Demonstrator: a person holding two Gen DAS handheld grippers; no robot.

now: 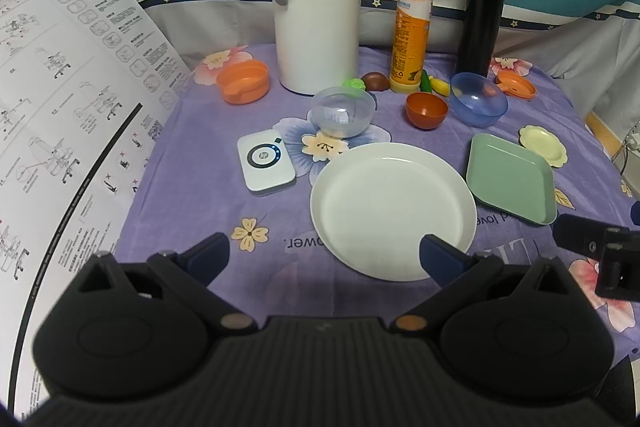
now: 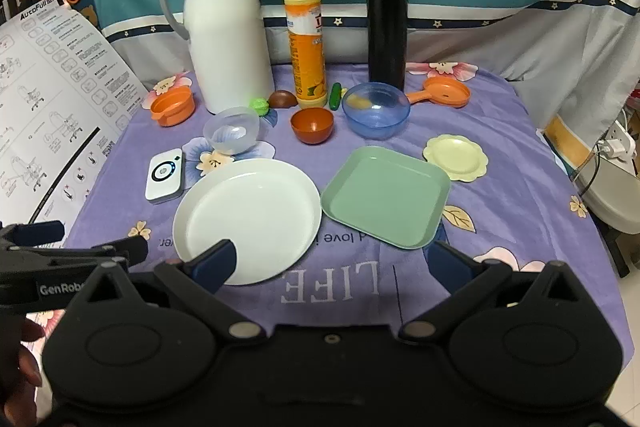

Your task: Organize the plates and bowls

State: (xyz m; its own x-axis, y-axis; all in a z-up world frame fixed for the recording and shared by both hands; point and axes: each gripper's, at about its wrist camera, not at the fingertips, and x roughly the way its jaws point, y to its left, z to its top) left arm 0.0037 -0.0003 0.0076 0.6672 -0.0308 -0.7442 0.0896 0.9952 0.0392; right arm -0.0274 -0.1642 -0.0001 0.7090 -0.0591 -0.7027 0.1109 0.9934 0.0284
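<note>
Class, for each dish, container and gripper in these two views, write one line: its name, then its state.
left gripper: open, holding nothing
right gripper: open, holding nothing
white round plate: flat, empty
green square plate: flat, empty
yellow flower plate: flat, empty
clear bowl: upright, empty
brown bowl: upright, empty
blue bowl: upright
white thermos jug: upright, lid on
black flask: upright, capped

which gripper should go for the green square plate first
Right. The green square plastic plate lies just ahead of the open right gripper; the open left gripper faces the round white plate.
</note>
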